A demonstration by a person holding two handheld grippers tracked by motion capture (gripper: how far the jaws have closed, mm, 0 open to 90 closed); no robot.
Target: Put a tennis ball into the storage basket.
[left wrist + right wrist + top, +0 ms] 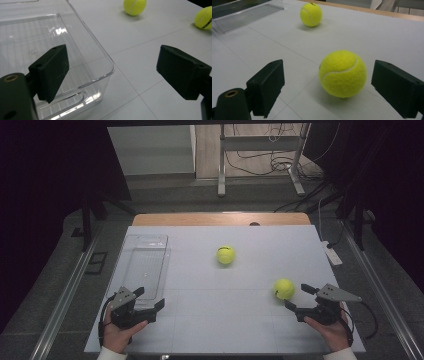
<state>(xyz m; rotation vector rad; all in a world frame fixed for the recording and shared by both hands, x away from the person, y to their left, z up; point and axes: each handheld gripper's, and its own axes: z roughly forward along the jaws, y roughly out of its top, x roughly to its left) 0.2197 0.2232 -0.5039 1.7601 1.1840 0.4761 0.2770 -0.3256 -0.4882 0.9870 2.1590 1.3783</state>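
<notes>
My right hand-held gripper (327, 87) stands wide open with the near tennis ball (342, 73) on the desk (387, 37) just ahead of its jaws, untouched. I should push forward until the ball sits squarely between the pads, then close gently (it rolls easily). My left hand-held gripper (112, 72) waits open at the clear bin (100, 53).

Dark print runs along the side of the nearer tennis ball (203, 18) in the left gripper view, but it is too small to read.
</notes>
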